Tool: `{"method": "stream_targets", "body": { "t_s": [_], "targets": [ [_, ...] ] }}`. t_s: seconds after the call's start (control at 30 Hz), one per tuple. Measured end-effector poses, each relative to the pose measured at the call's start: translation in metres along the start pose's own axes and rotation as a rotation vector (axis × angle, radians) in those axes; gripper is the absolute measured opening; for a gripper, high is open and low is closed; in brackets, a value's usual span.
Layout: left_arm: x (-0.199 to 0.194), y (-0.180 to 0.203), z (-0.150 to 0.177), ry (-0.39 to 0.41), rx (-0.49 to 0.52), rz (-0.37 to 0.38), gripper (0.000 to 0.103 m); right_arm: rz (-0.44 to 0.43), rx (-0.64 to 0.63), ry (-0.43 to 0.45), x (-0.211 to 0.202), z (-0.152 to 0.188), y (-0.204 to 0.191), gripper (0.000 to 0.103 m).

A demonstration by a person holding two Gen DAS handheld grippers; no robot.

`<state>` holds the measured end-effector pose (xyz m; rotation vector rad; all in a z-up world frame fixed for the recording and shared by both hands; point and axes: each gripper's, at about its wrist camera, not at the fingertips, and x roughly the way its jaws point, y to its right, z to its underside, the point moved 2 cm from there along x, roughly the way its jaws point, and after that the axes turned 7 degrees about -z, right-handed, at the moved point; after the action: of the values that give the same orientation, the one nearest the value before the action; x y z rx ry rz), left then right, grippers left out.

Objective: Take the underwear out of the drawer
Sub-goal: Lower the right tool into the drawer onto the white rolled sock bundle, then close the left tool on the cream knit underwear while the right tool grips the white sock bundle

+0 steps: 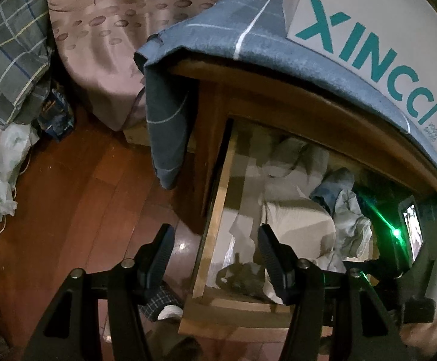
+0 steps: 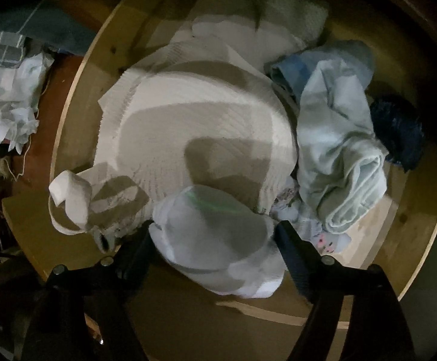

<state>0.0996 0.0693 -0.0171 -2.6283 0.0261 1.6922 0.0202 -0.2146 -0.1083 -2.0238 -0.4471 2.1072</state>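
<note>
Left wrist view. Left gripper (image 1: 216,255): jaws about half open, nothing between them, hanging over the near left corner of the open pale wooden drawer (image 1: 215,198). Drawer holds a cream ribbed folded garment (image 1: 296,216) at centre; pale blue crumpled cloth (image 1: 351,219) at its 3 o'clock. Grey-blue checked cover (image 1: 206,42) drapes the cabinet top.

Right wrist view. Right gripper (image 2: 215,240): jaws wide, straddling a white smooth bundled piece of underwear (image 2: 218,240) at the drawer's 6 o'clock edge; pads look beside the fabric, not pressing.

Handling note, as judgement: sink the jaws past the bundle's crown, close on one thick fold, keep clear of the cream garment at 12 o'clock, lift straight up.
</note>
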Motion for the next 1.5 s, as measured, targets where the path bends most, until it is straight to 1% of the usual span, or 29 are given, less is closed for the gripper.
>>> {"method": "stream_targets", "body": {
  "t_s": [0.03,0.1,0.2,0.3,0.5,0.63,0.73,0.83,0.93,1.0,1.07,1.17,1.2,1.27,1.37,1.43,1.5],
  "targets": [
    [0.001,0.000,0.000,-0.004,0.002,-0.001,0.059,-0.005,0.007,0.002,0.000,0.001,0.001,0.074],
    [0.001,0.000,0.000,-0.003,0.004,-0.010,0.059,-0.024,0.026,0.016,-0.001,0.005,0.005,0.062],
    [0.002,0.001,0.000,-0.008,0.007,-0.013,0.059,-0.016,0.009,0.043,-0.007,0.010,0.005,0.056],
    [0.004,0.003,0.000,-0.011,0.018,-0.017,0.059,-0.021,0.006,0.076,-0.015,0.018,0.009,0.053],
    [0.009,0.008,0.001,-0.039,0.021,-0.006,0.059,-0.035,0.031,0.126,-0.035,0.027,0.023,0.052],
    [0.012,0.016,0.002,-0.049,0.029,0.004,0.059,-0.010,0.050,0.170,-0.055,0.037,0.038,0.052],
    [0.015,0.021,0.004,-0.057,0.032,0.010,0.059,-0.036,0.090,0.202,-0.068,0.045,0.055,0.052],
    [0.019,0.028,0.004,-0.076,0.054,0.033,0.059,-0.022,0.126,0.244,-0.078,0.052,0.070,0.052],
    [0.024,0.031,-0.002,-0.094,0.041,0.083,0.059,-0.027,0.166,0.276,-0.085,0.056,0.085,0.052],
    [0.029,0.032,-0.005,-0.120,0.026,0.120,0.059,-0.033,0.186,0.287,-0.086,0.059,0.092,0.052],
    [0.034,0.035,-0.005,-0.145,0.022,0.132,0.059,-0.055,0.201,0.300,-0.085,0.063,0.098,0.052],
    [0.042,0.044,-0.004,-0.172,0.044,0.125,0.059,-0.100,0.234,0.311,-0.082,0.066,0.106,0.052],
    [0.044,0.047,-0.004,-0.185,0.056,0.135,0.060,-0.110,0.244,0.314,-0.078,0.064,0.104,0.052],
    [0.055,0.055,-0.005,-0.227,0.073,0.132,0.060,-0.124,0.258,0.313,-0.074,0.064,0.106,0.052],
    [0.068,0.060,-0.006,-0.274,0.068,0.131,0.061,-0.148,0.276,0.311,-0.069,0.064,0.110,0.052],
    [0.076,0.066,-0.008,-0.305,0.061,0.164,0.061,-0.147,0.273,0.314,-0.069,0.064,0.110,0.052],
    [0.082,0.069,-0.008,-0.330,0.047,0.174,0.062,-0.133,0.261,0.319,-0.070,0.065,0.110,0.052]
  ]
}}
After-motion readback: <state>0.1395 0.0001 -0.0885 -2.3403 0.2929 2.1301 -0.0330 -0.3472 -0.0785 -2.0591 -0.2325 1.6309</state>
